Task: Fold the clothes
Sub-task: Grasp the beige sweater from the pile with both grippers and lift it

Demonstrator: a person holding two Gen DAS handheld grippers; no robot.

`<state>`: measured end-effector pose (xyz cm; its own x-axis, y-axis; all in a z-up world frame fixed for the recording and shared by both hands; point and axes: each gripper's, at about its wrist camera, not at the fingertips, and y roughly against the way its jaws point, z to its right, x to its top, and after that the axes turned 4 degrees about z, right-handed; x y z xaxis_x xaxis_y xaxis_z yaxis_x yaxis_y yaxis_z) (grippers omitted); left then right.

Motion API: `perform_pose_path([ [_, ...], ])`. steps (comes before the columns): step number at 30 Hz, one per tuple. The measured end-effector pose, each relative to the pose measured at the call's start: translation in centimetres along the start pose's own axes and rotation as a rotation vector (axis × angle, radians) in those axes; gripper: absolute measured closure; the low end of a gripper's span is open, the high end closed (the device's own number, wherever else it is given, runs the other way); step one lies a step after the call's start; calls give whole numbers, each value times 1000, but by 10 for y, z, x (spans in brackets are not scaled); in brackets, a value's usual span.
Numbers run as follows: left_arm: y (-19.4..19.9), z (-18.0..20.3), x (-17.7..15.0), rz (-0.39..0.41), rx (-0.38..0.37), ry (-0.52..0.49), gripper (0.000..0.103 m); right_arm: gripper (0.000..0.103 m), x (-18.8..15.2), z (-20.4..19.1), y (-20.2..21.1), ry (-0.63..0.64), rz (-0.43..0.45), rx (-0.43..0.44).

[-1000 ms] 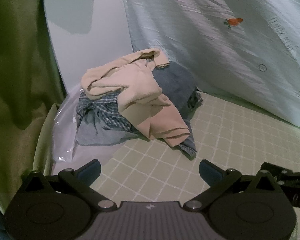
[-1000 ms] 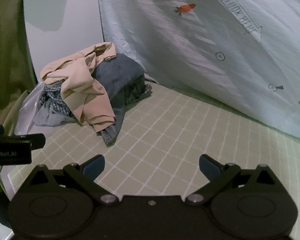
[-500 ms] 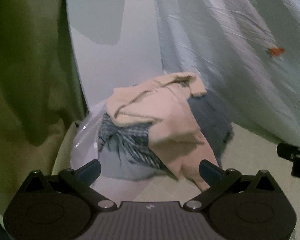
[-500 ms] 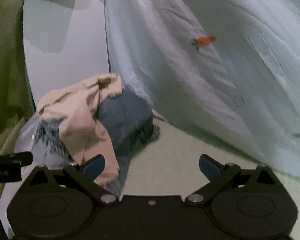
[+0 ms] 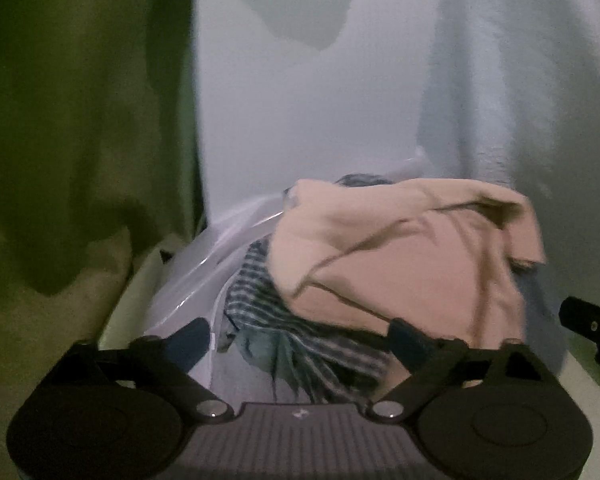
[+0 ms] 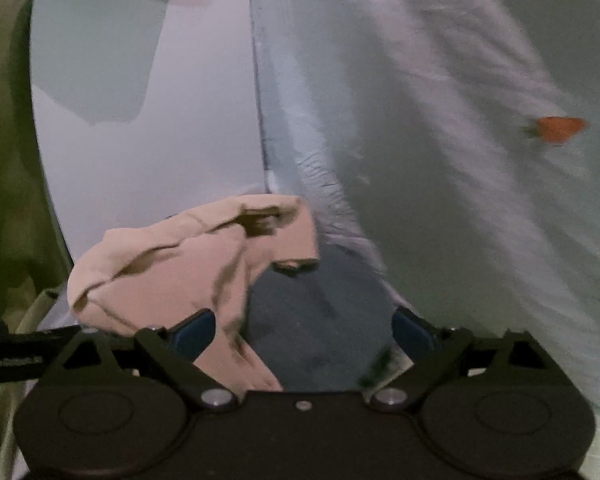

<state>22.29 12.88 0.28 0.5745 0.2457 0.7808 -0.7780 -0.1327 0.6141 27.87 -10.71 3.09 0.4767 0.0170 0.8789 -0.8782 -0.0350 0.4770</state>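
A pale sheet [image 6: 440,160] and green curtain [image 5: 80,120] hang beyond both wide-open grippers, left gripper [image 5: 300,336] and right gripper [image 6: 302,330]. Just ahead, a crumpled beige garment [image 5: 412,256] tops a striped shirt [image 5: 300,336] and a blue garment [image 6: 320,320].

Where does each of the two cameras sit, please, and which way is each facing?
Left wrist: on the left hand-held gripper, facing the clothes pile's striped garment; its open fingers show.
Right wrist: on the right hand-held gripper, facing the pile's dark blue garment; its open fingers show.
Shared: the beige garment atop the pile.
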Motion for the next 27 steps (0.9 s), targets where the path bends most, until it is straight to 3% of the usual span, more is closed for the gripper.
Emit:
perform_pose_path([
  [4, -30, -13, 9, -28, 3, 68, 30, 19, 11, -16, -38, -27, -31, 47],
  [6, -46, -20, 13, -43, 5, 103, 45, 26, 14, -25, -58, -37, -50, 69],
  [7, -53, -23, 15, -50, 5, 120, 49, 34, 15, -28, -67, -38, -63, 74],
  [9, -64, -27, 17, -65, -18, 136, 75, 48, 14, -33, -84, -28, -98, 77],
  [11, -63, -25, 18, -57, -53, 144, 92, 86, 13, -35, -95, -10, -129, 75],
  [13, -55, -19, 18, -28, -41, 111, 95, 98, 10, -30, -92, 4, -121, 66],
  [19, -18, -5, 16, 33, -71, 67, 98, 100, -4, 11, -32, -12, -37, 9],
  [22, 13, 15, 6, 59, -141, 11, 98, 100, -14, 36, 12, -39, -13, -39],
  [27, 62, 79, -36, 36, -279, -124, 98, 100, -45, 90, 108, -85, 23, -197],
])
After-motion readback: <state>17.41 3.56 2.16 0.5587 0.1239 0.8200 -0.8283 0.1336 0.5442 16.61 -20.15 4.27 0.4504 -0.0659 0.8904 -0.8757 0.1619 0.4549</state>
